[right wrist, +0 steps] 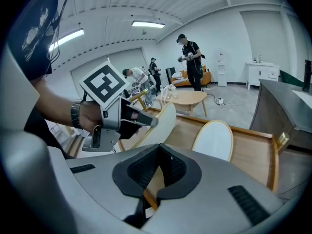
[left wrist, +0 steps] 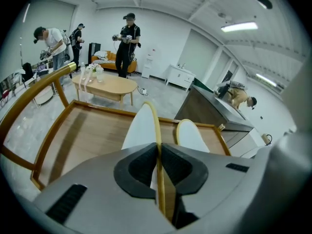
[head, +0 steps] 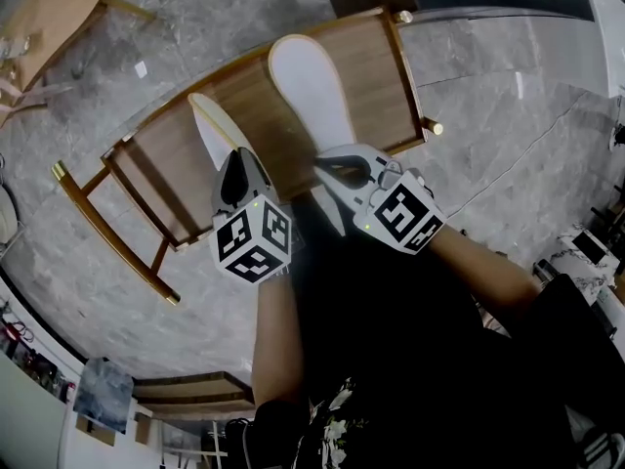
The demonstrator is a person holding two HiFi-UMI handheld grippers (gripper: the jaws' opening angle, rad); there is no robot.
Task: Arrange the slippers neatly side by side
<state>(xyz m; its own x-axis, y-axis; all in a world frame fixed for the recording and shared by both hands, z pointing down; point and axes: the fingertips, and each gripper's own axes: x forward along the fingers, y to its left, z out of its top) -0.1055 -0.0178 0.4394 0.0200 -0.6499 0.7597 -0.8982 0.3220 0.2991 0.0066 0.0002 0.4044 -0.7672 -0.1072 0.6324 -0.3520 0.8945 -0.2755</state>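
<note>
Step in hand, as I read it: get the left slipper (head: 210, 125) down flat beside its mate. The L gripper (head: 238, 164) has its jaws pinched on that slipper's thin yellowish rim, near the heel. The slipper stands on edge over the wooden shelf (head: 161, 169), toe pointing far, textured face turned right toward the other one. The right slipper (head: 308, 86) lies flat on the shelf just right of it, and its toe looks to reach farther back. The R gripper (head: 332, 167) sits at that slipper's near end w/ jaws drawn together at the tips and no slipper seen between them. A thin orange strip shows lower in the gap; can't tell what it is. To do it well: roll the L wrist so the slipper tips over flat rather than dropping. Hold firm, since a rim that thin prob. flexes or slides in the pads. Aim it parallel to the flat one w/ a narrow even gap and toes level, pushing it a bit farther if needed. Let go only once it's fully down. The R gripper could steady or nudge the flat slipper's heel to square the pair.
</note>
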